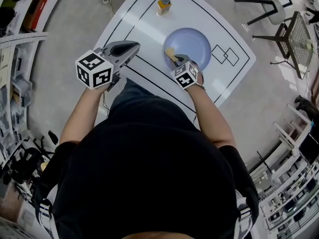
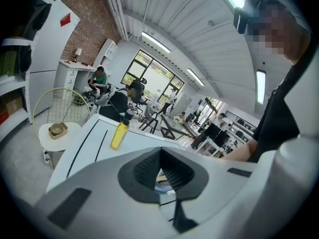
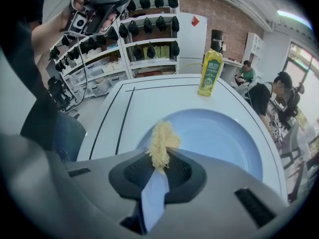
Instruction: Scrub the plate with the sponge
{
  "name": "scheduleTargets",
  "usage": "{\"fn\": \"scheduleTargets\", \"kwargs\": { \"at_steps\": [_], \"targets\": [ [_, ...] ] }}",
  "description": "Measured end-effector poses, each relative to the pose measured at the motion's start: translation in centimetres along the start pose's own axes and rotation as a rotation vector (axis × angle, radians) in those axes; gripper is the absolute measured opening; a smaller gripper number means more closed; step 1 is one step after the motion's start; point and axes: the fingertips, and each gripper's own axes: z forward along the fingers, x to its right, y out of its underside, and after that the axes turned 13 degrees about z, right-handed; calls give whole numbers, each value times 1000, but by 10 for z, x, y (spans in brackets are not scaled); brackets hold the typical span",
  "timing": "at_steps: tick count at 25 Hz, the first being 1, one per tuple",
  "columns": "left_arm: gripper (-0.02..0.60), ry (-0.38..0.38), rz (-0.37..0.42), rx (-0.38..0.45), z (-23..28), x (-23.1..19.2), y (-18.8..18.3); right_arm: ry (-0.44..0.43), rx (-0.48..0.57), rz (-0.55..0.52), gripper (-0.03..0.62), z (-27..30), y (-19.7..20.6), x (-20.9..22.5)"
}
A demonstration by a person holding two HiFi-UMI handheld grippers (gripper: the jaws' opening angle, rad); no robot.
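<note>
A pale blue plate (image 1: 194, 43) (image 3: 219, 133) lies on the white table (image 1: 149, 29). My right gripper (image 1: 175, 59) (image 3: 158, 156) is shut on a thin yellow sponge (image 1: 171, 54) (image 3: 160, 142), which stands edge-up over the plate's near rim. Whether the sponge touches the plate I cannot tell. My left gripper (image 1: 130, 48) (image 2: 160, 172) is held up to the left of the plate, above the table's left edge, jaws closed together with nothing between them.
A yellow bottle of liquid (image 1: 164, 4) (image 3: 210, 73) (image 2: 118, 135) stands at the far side of the table. Black lines and two squares (image 1: 225, 55) are marked on the tabletop. Chairs (image 1: 294, 39) stand to the right, shelves (image 3: 144, 39) behind.
</note>
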Motion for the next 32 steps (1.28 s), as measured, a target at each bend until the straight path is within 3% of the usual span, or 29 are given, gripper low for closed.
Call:
{"fn": "scheduleTargets", "kwargs": {
  "at_steps": [32],
  "targets": [
    [8, 89, -14, -63, 26, -62, -5, 110, -34, 30, 46, 30, -31, 61]
  ]
}}
